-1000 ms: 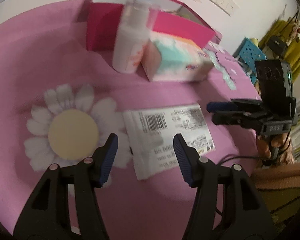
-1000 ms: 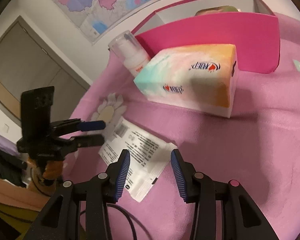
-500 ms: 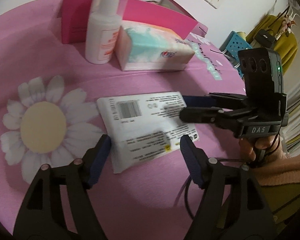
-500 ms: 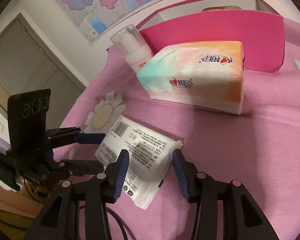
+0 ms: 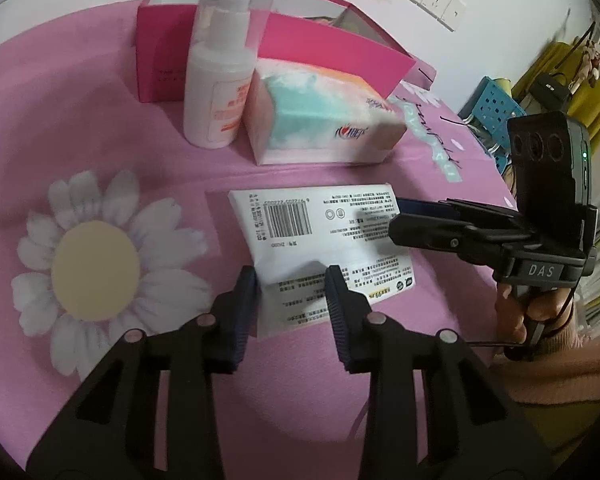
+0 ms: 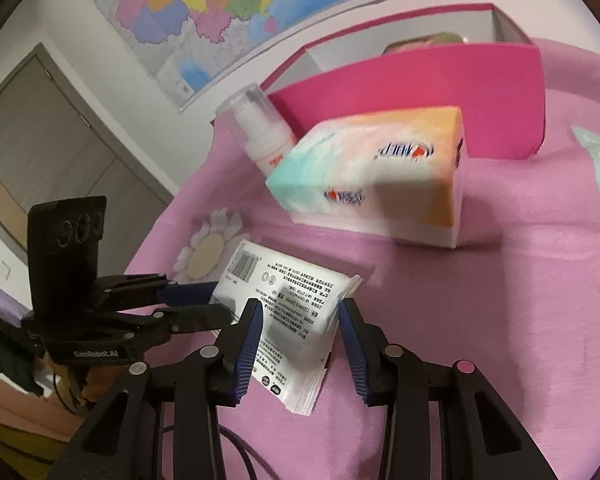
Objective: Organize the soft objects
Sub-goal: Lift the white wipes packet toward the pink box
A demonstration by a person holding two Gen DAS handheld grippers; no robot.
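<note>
A flat white tissue pack [image 5: 320, 236] with a barcode lies on the pink cloth; it also shows in the right wrist view [image 6: 288, 312]. My left gripper [image 5: 292, 280] is open, its fingers on either side of the pack's near end. My right gripper [image 6: 300, 312] is open, straddling the pack's other end; it shows at the pack's right end in the left wrist view [image 5: 404, 220]. A pastel tissue box [image 5: 320, 120] and a white pump bottle [image 5: 220, 80] stand behind the pack.
An open pink box [image 5: 332, 48] stands behind the bottle and tissue box, something pale inside. The cloth has a daisy print [image 5: 96, 256]. A blue crate [image 5: 496, 108] and yellow clothing lie beyond the table's right edge.
Both grippers have moved in on the white pack from opposite ends. The left gripper's jaws have narrowed around its near end. The pack stays on the cloth.
</note>
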